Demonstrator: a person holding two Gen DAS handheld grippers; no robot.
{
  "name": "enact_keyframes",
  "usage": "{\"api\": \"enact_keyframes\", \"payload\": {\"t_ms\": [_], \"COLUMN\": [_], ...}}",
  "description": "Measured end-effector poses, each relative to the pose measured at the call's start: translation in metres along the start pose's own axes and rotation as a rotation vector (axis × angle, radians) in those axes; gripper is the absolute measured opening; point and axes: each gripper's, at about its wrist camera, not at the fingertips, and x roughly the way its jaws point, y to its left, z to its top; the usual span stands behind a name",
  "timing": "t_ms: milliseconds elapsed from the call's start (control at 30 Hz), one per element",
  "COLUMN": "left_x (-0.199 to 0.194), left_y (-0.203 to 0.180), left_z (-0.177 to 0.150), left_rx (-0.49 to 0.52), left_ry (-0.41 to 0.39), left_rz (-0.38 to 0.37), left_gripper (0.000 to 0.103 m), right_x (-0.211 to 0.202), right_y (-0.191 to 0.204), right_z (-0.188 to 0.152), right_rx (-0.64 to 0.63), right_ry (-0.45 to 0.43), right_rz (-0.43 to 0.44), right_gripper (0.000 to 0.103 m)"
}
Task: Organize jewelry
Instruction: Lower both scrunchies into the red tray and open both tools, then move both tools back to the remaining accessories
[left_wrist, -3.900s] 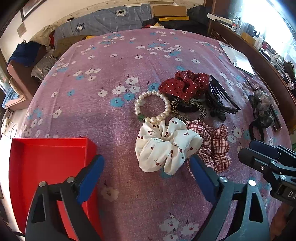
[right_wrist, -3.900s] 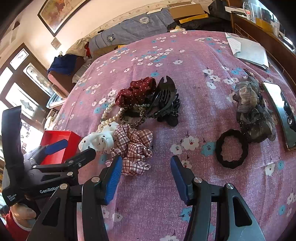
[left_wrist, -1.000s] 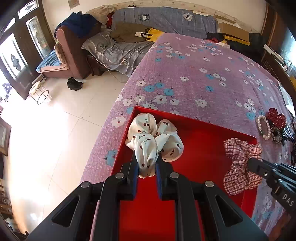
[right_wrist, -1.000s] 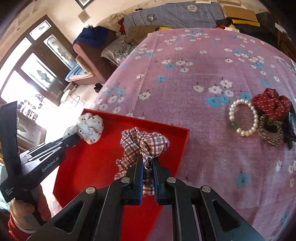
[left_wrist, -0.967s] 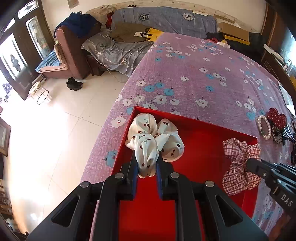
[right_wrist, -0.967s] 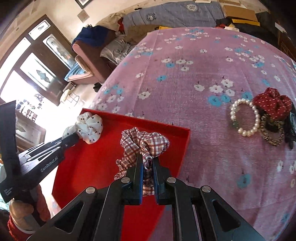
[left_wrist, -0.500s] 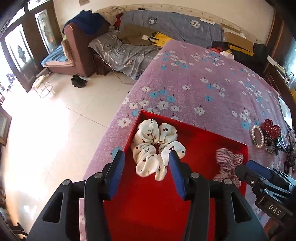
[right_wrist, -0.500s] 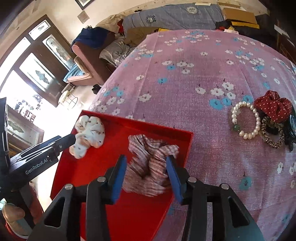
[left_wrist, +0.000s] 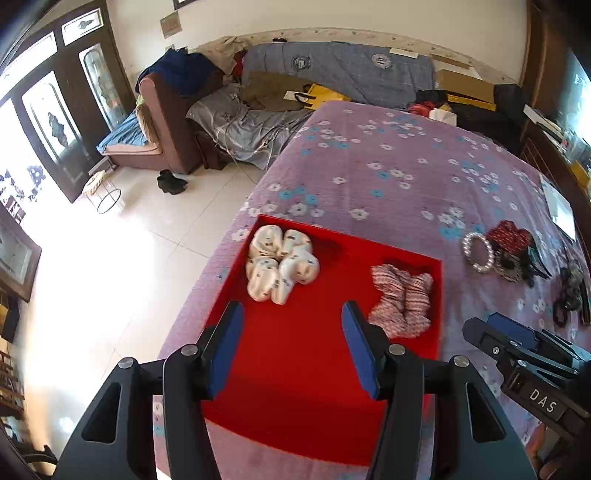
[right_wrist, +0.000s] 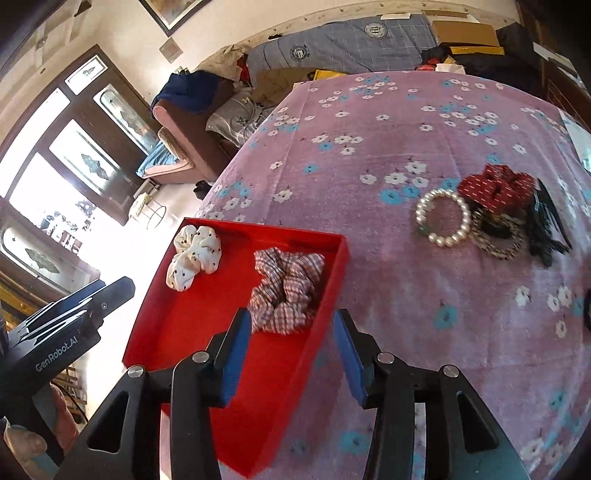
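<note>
A red tray (left_wrist: 314, 369) (right_wrist: 207, 325) sits at the near left edge of the purple flowered table. In it lie a white cherry-print scrunchie (left_wrist: 280, 264) (right_wrist: 194, 254) and a red plaid scrunchie (left_wrist: 400, 299) (right_wrist: 286, 288). My left gripper (left_wrist: 291, 341) is open and empty above the tray. My right gripper (right_wrist: 290, 350) is open and empty over the tray's right wall; it also shows in the left wrist view (left_wrist: 524, 354). A pearl bracelet (right_wrist: 443, 218) (left_wrist: 478, 251) lies on the cloth to the right.
Beside the bracelet lie a red dotted scrunchie (right_wrist: 496, 188), a leopard-print hair tie (right_wrist: 496, 236) and black hair claws (right_wrist: 546, 229). Black hair ties (left_wrist: 570, 295) lie at the far right. The table's left edge drops to a tiled floor (left_wrist: 110, 258).
Both grippers have opened and let go of their scrunchies, which now lie in the red tray. Both grippers have pulled back and up from the tray.
</note>
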Motion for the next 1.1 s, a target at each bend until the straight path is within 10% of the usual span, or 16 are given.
{"api": "enact_keyframes", "payload": {"t_ms": [633,1100], "left_x": [-0.03,0.017], "left_y": [-0.126,-0.205], "left_z": [-0.026,-0.01], "left_rx": [0.116,0.16], "left_ry": [-0.002,0.07], "left_rz": [-0.065,-0.174], "left_gripper": [0.059,0.06], "right_x": [-0.091,-0.15], "right_y": [-0.125,-0.261], "right_z": [-0.044,-0.076], "right_rx": [0.132,0.313], "right_ry": [-0.07,-0.12], "right_rz": [-0.069,-0.202], "right_gripper": [0.051,0.052]}}
